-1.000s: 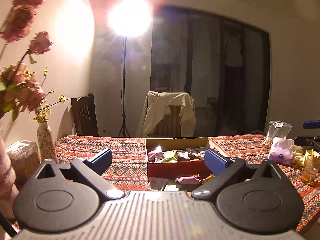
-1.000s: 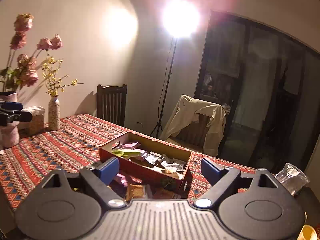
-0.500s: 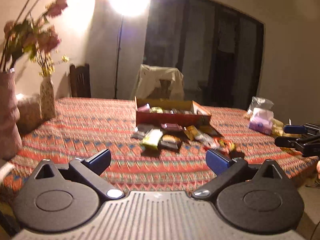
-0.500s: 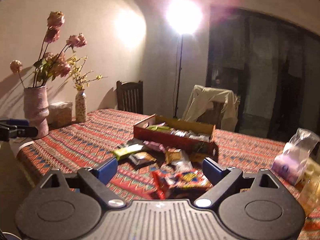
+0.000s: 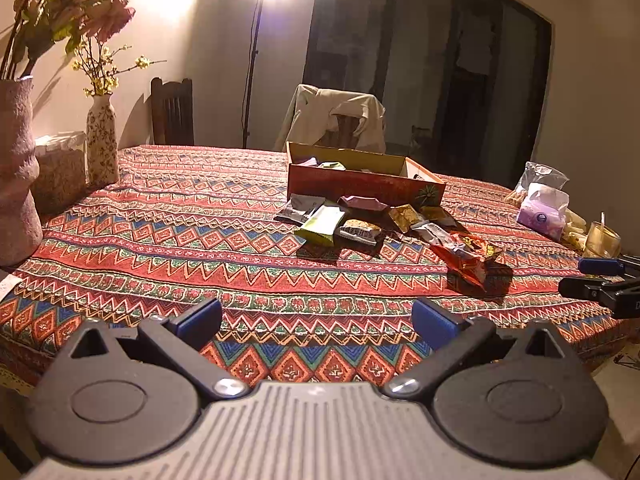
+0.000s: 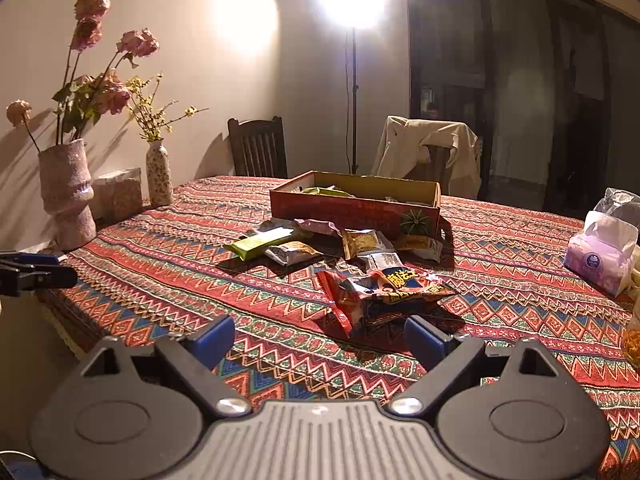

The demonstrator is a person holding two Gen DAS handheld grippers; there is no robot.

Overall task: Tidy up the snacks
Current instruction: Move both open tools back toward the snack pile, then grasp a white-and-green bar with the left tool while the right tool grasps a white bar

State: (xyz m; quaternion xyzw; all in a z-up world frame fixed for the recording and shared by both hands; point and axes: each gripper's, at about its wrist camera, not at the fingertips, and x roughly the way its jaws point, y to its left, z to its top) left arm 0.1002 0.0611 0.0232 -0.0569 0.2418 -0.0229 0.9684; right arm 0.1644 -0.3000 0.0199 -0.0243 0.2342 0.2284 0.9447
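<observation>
- Inspecting from the left edge: the left gripper (image 5: 316,318) stands released, jaws wide apart with only patterned tablecloth (image 5: 168,216) between them, well short of any snack.
- Loose snacks lie in a cluster on the cloth just in front of the cardboard box (image 5: 360,182): a grey-white packet (image 5: 301,207) at the left, then a green bar (image 5: 322,225), a dark-labelled bar (image 5: 360,233) touching it, and a purple wrapper (image 5: 362,203) behind them.
- The box itself already holds several wrappers, visible over its near wall; how full it is cannot be told from this low angle.
- Further right sit a yellow packet (image 6: 365,242) and a small white packet (image 6: 386,259), near the box's right corner.
- The red crisp bag (image 6: 384,286) lies nearest the table edge, directly ahead of the right gripper (image 6: 320,338), which is likewise released and empty, not touching the bag.
- At far right, a tissue pack (image 6: 600,258) stands apart from the snacks.
- Judgement: the task is partly done; roughly seven items remain outside the box, and the red bag looks the likeliest next pick.
</observation>
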